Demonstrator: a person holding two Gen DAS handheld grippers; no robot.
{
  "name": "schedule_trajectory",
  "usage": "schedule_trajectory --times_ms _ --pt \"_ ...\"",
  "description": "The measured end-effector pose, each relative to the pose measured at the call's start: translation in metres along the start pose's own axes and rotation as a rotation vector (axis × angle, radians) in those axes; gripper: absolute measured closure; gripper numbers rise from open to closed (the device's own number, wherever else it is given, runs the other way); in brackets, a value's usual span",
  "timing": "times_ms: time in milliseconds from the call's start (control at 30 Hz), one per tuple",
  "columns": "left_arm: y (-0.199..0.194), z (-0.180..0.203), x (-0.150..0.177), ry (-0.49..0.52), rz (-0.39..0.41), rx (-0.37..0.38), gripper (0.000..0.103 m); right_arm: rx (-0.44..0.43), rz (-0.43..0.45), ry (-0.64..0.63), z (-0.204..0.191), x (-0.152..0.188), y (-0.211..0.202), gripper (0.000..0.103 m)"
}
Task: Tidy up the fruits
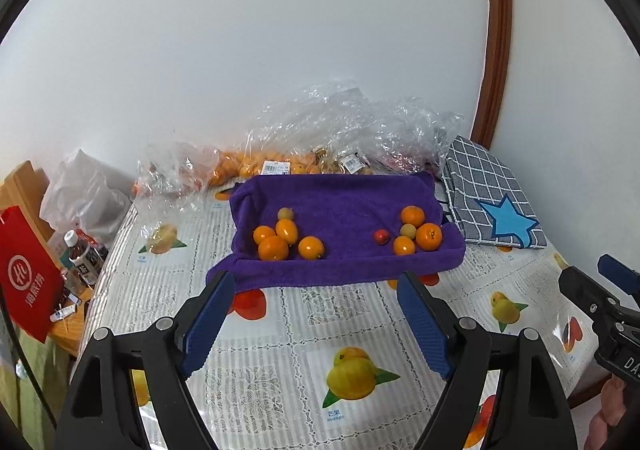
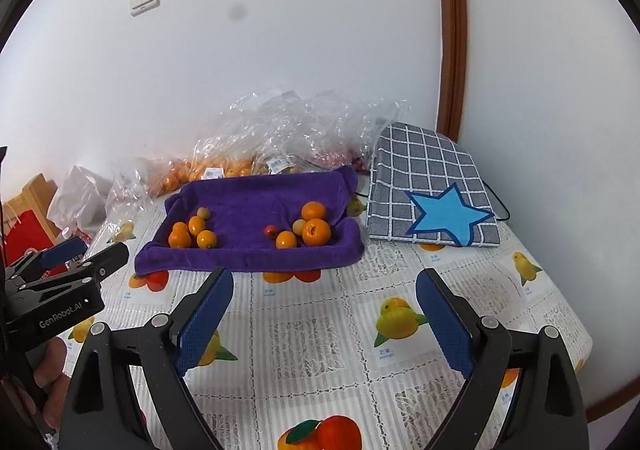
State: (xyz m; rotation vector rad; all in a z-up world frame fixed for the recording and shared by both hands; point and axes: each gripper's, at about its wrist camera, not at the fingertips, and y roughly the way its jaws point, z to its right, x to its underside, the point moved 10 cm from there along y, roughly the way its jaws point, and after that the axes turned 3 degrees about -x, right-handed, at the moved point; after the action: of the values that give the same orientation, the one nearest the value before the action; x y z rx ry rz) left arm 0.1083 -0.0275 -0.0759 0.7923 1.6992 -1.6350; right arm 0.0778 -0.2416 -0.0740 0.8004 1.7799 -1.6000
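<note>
A purple towel [image 1: 344, 206] [image 2: 256, 206] lies on the table with two fruit groups on it. The left group [image 1: 280, 236] [image 2: 192, 232] has several oranges and one small pale fruit. The right group [image 1: 416, 232] [image 2: 306, 228] has oranges, a pale fruit and a small red fruit [image 1: 381, 236] [image 2: 271, 231]. My left gripper [image 1: 316, 286] is open and empty, just short of the towel's near edge. My right gripper [image 2: 324, 282] is open and empty, also short of the towel. Each gripper shows at the other view's edge.
Clear plastic bags with more oranges [image 1: 248, 166] [image 2: 208, 168] lie behind the towel by the wall. A grey checked cloth with a blue star [image 1: 492, 206] [image 2: 432, 194] lies to the right. Bottles [image 1: 82, 254] and a red bag [image 1: 28, 274] stand beyond the table's left edge.
</note>
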Motion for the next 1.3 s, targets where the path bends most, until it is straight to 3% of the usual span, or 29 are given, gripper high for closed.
schedule_trajectory --times_ms 1300 --pt "0.0052 -0.0077 0.0065 -0.015 -0.013 -0.019 0.02 0.006 -0.011 0.007 -0.0002 0.0051 0.0006 0.011"
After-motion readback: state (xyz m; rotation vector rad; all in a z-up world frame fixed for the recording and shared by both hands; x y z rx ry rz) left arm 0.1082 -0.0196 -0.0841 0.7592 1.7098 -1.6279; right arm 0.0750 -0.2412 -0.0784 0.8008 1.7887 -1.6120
